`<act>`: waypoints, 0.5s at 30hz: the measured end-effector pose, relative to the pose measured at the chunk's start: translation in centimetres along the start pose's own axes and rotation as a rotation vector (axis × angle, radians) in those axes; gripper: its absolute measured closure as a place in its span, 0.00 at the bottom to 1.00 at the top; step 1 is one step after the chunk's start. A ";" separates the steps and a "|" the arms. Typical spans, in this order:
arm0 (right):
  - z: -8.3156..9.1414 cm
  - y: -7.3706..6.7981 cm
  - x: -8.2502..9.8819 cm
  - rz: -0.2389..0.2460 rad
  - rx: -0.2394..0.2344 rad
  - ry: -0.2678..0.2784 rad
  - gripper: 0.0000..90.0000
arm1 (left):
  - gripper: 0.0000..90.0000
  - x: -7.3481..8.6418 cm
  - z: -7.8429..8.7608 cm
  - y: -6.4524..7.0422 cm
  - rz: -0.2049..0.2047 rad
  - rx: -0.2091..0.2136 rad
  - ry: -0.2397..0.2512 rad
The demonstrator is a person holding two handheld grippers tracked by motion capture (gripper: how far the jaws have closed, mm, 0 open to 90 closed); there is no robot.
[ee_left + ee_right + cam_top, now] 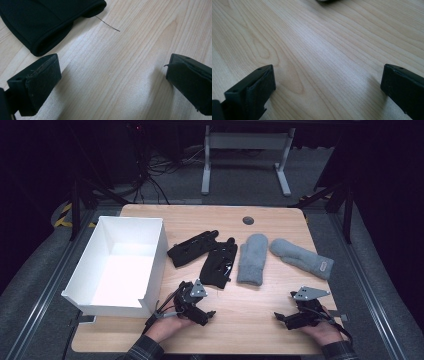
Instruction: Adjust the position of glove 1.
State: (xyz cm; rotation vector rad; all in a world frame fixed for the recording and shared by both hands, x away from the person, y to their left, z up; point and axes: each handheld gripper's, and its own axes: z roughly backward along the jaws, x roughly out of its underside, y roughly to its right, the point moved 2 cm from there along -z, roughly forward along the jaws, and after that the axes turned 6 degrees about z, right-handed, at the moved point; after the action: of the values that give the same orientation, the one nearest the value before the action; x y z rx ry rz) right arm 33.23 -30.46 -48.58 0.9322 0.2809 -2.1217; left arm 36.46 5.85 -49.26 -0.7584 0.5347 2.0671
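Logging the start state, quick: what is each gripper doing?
Left gripper: open, holding nothing, near the black glove.
Right gripper: open, holding nothing.

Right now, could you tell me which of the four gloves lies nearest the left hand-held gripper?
The black glove beside the grey mitten; its cuff lies just beyond the left hand-held gripper. The others lie farther off.

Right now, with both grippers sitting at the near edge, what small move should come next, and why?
Probably ease the left gripper forward to the nearer black glove. Its jaws stand open and empty over bare wood, and that glove's cuff lies just ahead of them, beside the open white box at the left.
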 end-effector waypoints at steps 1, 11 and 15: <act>0.0 0.0 0.0 0.000 0.000 0.000 0.00 | 0.00 0.0 0.0 0.0 -0.002 0.000 0.000; 0.4 0.1 -0.2 0.003 -0.003 0.001 0.16 | 0.00 0.0 -0.1 0.0 -0.007 0.007 -0.001; 0.7 0.3 -0.9 -0.005 -0.010 0.005 0.42 | 0.00 -0.1 -0.1 0.0 -0.012 0.009 -0.002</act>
State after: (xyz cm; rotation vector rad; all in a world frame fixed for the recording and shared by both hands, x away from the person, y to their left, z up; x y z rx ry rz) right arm 33.42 -30.51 -47.44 0.9318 0.2963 -2.1206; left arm 36.49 5.78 -49.26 -0.7531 0.5370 2.0528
